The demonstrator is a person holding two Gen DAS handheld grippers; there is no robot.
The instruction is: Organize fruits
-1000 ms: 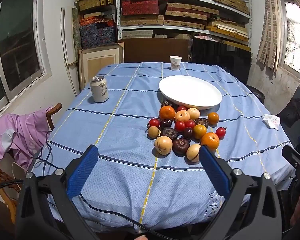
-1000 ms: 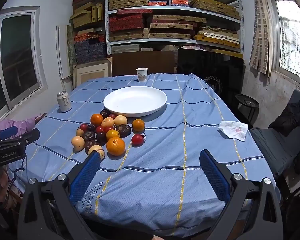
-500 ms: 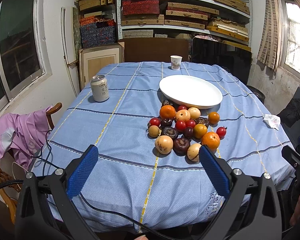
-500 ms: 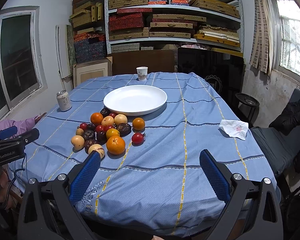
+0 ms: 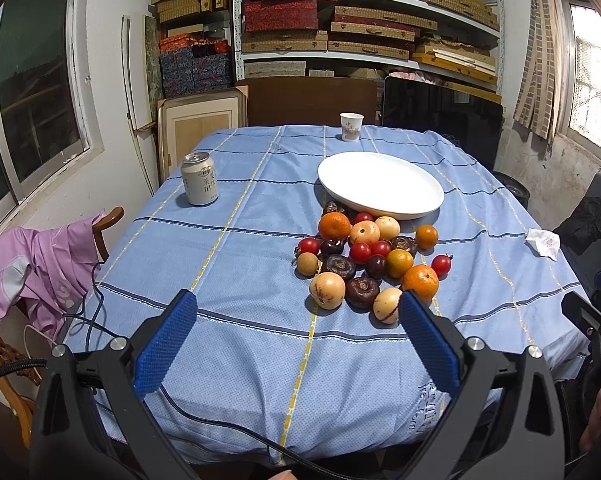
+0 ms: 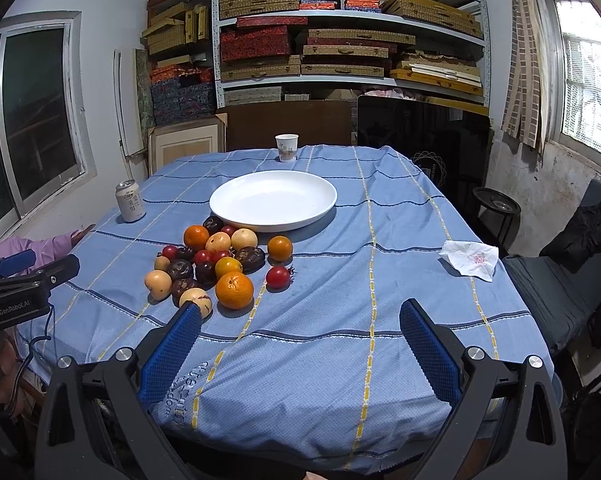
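A pile of small fruit point(image 5: 364, 258) point(image 6: 216, 258) lies on the blue tablecloth: oranges, red tomatoes, tan round fruits and dark brown ones. Just behind it sits an empty white plate point(image 5: 380, 184) point(image 6: 272, 200). My left gripper point(image 5: 296, 310) is open over the table's near edge, short of the pile, its right fingertip close to a tan fruit point(image 5: 386, 305). My right gripper point(image 6: 300, 318) is also open near the front edge, to the right of the pile, with nothing between its fingers. The nearest big orange point(image 6: 234, 290) lies just beyond its left finger.
A drink can point(image 5: 199, 179) point(image 6: 130, 201) stands at the table's left. A paper cup point(image 5: 351, 126) point(image 6: 286, 147) is at the far edge. A crumpled tissue point(image 6: 470, 258) lies at the right. A chair with pink clothing point(image 5: 32, 272) is left of the table; shelves of boxes stand behind.
Both grippers have crept slightly forward toward the table; the fruit sits a little closer in both views. Nothing was picked up or moved.
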